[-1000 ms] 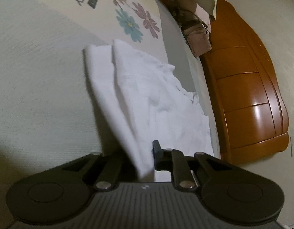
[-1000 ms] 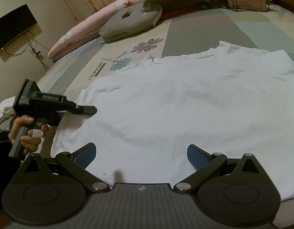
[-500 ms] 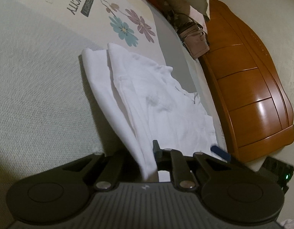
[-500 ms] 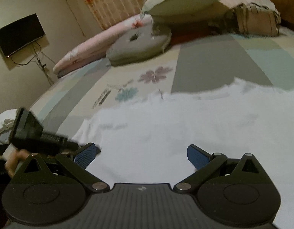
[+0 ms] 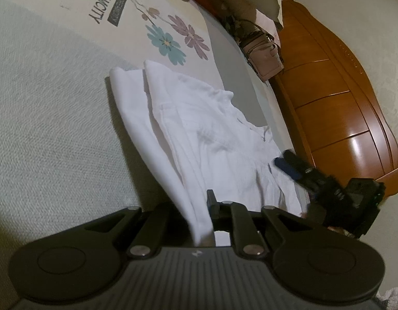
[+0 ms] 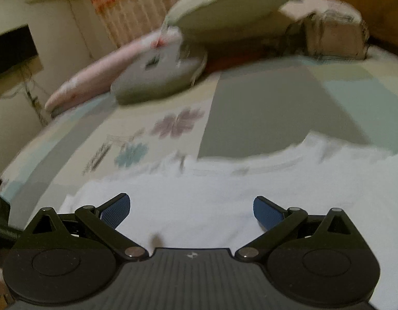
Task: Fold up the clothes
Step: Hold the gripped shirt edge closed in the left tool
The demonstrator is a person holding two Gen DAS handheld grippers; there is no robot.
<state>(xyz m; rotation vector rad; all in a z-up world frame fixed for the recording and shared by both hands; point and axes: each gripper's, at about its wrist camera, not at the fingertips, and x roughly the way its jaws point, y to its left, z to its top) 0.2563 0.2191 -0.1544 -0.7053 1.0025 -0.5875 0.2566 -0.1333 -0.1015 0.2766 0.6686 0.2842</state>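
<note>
Left gripper [image 5: 208, 217] clamps the white shirt [image 5: 206, 139] edge; right gripper [image 6: 191, 211], jaws spread, probably just above it at 6 o'clock.

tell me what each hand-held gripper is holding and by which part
The left hand-held gripper pinches the white t-shirt by a lifted edge fold. The right hand-held gripper is open, holding nothing.

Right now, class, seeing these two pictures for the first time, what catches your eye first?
The white shirt spread on the bed, one edge pinched and lifted by the shut left gripper. The right gripper hangs open over the cloth's near part. Printed flowers and a glossy wooden headboard lie beyond.
</note>
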